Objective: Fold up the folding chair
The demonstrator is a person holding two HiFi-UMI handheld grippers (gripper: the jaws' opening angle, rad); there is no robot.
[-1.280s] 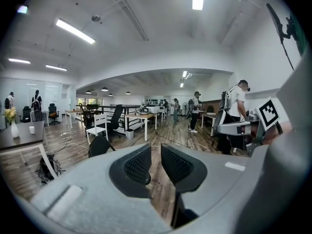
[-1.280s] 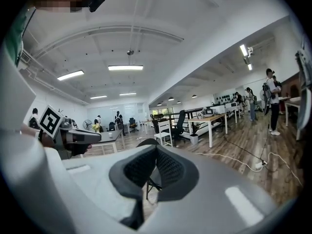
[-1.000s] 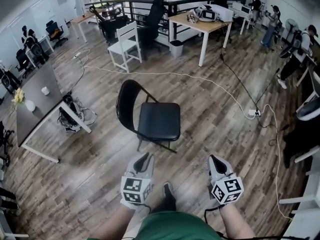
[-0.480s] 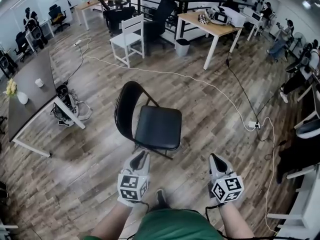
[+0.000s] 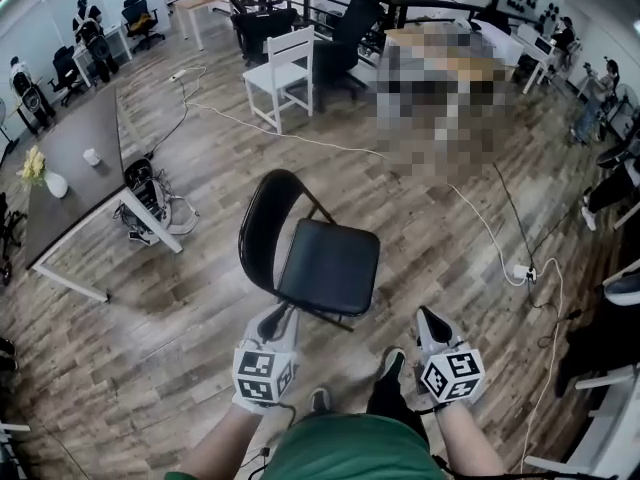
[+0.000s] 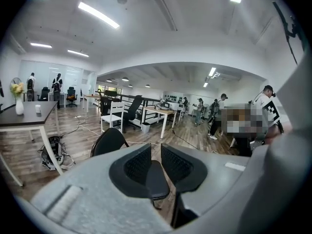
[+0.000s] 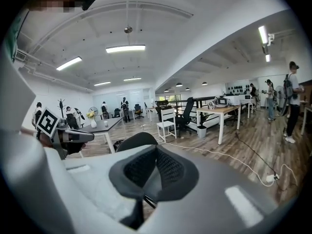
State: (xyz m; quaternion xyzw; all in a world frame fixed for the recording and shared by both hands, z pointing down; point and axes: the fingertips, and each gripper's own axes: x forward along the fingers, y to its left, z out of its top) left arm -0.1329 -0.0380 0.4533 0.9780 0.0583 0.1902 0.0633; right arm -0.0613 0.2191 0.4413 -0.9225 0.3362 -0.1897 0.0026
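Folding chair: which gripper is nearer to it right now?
Left. The left gripper sits just short of the near seat corner of the folding chair, not touching; the right gripper hangs off to the seat's right, clearly apart.

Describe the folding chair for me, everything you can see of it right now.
The folding chair is black, with a rounded backrest, a flat, padded-looking seat and thin dark metal legs. It stands fully open and upright on the wood floor, with its backrest toward the head view's left and its seat empty. Only the floor touches it. The left gripper and right gripper, both shut, are just short of its near edge.
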